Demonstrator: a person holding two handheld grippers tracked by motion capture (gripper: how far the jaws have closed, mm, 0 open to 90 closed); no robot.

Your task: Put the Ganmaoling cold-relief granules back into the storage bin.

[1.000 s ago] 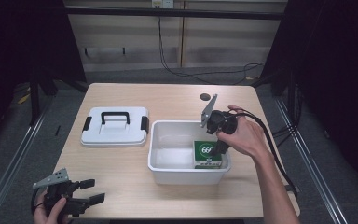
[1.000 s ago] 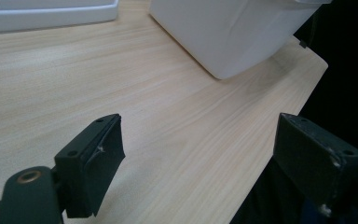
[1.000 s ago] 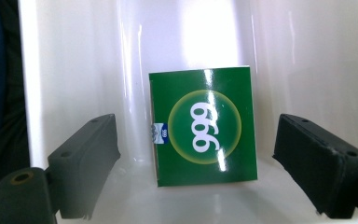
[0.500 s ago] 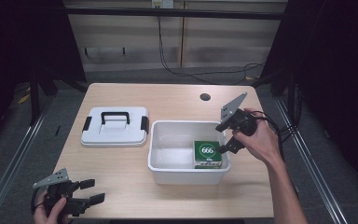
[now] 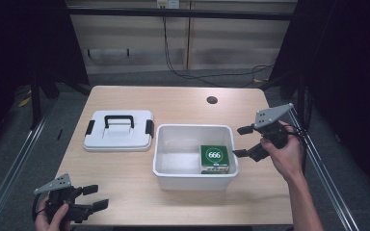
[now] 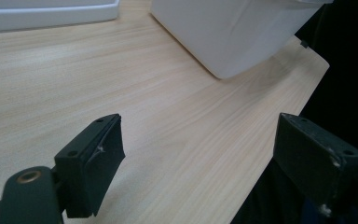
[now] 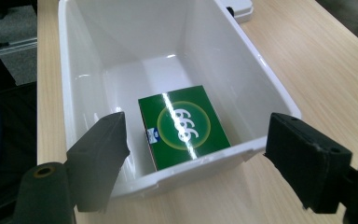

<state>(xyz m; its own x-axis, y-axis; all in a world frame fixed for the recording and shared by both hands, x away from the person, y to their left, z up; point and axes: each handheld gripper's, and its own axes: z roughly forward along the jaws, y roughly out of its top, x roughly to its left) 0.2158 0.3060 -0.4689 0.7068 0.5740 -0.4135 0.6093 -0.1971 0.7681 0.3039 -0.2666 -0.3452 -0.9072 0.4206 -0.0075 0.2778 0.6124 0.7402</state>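
Observation:
A green box (image 5: pixel 214 156) marked 666 lies flat at the right end of the white bin (image 5: pixel 192 128). My right gripper (image 5: pixel 241 141) hangs just outside the bin's right wall and points back at it. Its jaws have just been closing, but they stand apart with nothing between them. In the right gripper view the green box (image 7: pixel 182 126) lies beyond the jaws of the right gripper (image 7: pixel 196 154), inside the bin (image 7: pixel 98 56). My left gripper (image 5: pixel 98 196) rests open at the table's near left corner. The left gripper (image 6: pixel 198 154) has bare wood between its jaws.
A white lid (image 5: pixel 119 131) with a black handle and clips lies flat left of the bin. A round cable hole (image 5: pixel 212 100) sits at the table's far side. The table's front edge runs close under the left gripper. The bin's corner (image 6: pixel 233 32) is ahead of it.
My right gripper has drawn back from over the green box to the right, outside the bin. The box stays in the bin. The left gripper has not moved.

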